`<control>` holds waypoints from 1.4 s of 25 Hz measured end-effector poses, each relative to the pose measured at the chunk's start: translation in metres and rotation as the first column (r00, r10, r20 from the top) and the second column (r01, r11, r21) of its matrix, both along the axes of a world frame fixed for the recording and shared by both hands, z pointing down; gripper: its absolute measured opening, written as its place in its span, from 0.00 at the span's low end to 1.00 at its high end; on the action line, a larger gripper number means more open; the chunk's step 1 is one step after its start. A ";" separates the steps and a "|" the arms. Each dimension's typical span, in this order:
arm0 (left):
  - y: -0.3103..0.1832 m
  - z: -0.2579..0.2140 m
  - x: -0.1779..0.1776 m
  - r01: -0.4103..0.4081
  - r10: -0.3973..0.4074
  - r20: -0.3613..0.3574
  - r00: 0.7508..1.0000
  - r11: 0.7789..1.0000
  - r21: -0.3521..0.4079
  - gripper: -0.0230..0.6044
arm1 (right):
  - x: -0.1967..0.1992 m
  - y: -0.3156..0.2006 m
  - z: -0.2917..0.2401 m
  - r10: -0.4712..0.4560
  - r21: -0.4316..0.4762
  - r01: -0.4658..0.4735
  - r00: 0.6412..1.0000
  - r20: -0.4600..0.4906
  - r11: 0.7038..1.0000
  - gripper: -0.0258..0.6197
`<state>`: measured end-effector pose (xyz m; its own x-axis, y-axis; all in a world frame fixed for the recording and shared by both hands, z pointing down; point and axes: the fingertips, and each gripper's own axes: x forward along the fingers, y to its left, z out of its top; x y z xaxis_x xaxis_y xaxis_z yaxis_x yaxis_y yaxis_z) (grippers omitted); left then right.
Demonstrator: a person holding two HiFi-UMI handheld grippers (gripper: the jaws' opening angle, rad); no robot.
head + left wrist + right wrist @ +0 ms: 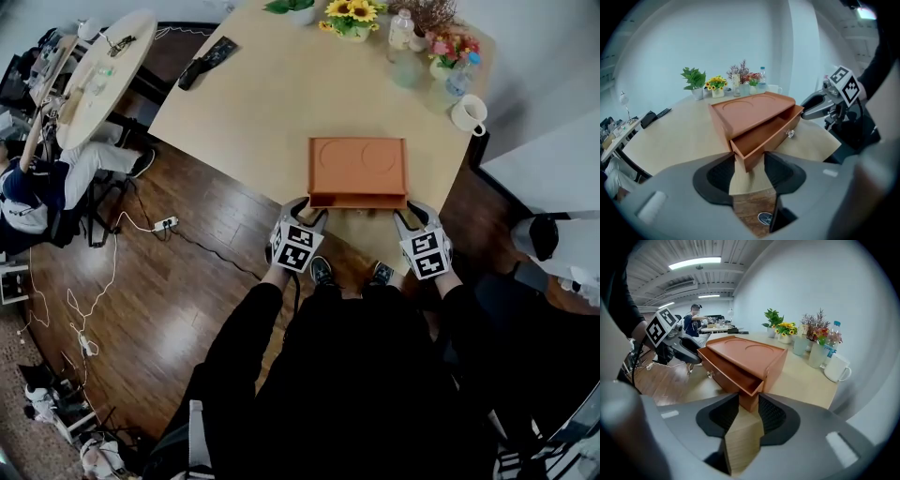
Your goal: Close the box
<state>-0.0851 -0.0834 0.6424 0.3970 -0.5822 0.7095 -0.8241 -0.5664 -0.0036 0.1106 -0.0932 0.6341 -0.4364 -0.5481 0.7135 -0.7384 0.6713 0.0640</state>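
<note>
An orange-brown wooden box (358, 164) stands at the near edge of the light table (253, 103). Its drawer (358, 200) is pulled out toward me. My left gripper (312, 217) is at the drawer's front left corner. In the left gripper view that corner (746, 158) fills the gap between the pads of the left gripper (747, 163). My right gripper (410, 217) is at the front right corner. Its own view shows the pads of the right gripper (750, 404) closed against that corner (749, 397). A small clear knob (790, 133) sits on the drawer front.
Flower pots (352, 17), a bottle (400, 28), glasses and a white mug (469, 114) line the table's far side. A black remote (208, 61) lies at the far left. The box sits right at the table's near edge, above the wooden floor with cables (165, 223). A person (37, 187) sits at another table, left.
</note>
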 end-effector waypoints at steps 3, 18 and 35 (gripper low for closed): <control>0.006 -0.001 -0.009 0.050 -0.050 -0.003 0.999 0.999 0.004 0.33 | 0.008 0.008 0.002 0.082 -0.017 -0.082 0.997 0.009 0.996 0.28; 0.018 -0.004 0.019 0.087 -0.109 -0.190 0.976 0.989 -0.121 0.23 | -0.029 0.006 -0.001 0.077 -0.012 -0.078 0.995 -0.068 0.997 0.06; 0.012 -0.089 0.018 0.133 -0.127 -0.403 0.906 0.991 -0.015 0.23 | -0.023 0.003 -0.052 0.192 -0.021 -0.191 0.969 0.155 0.981 0.04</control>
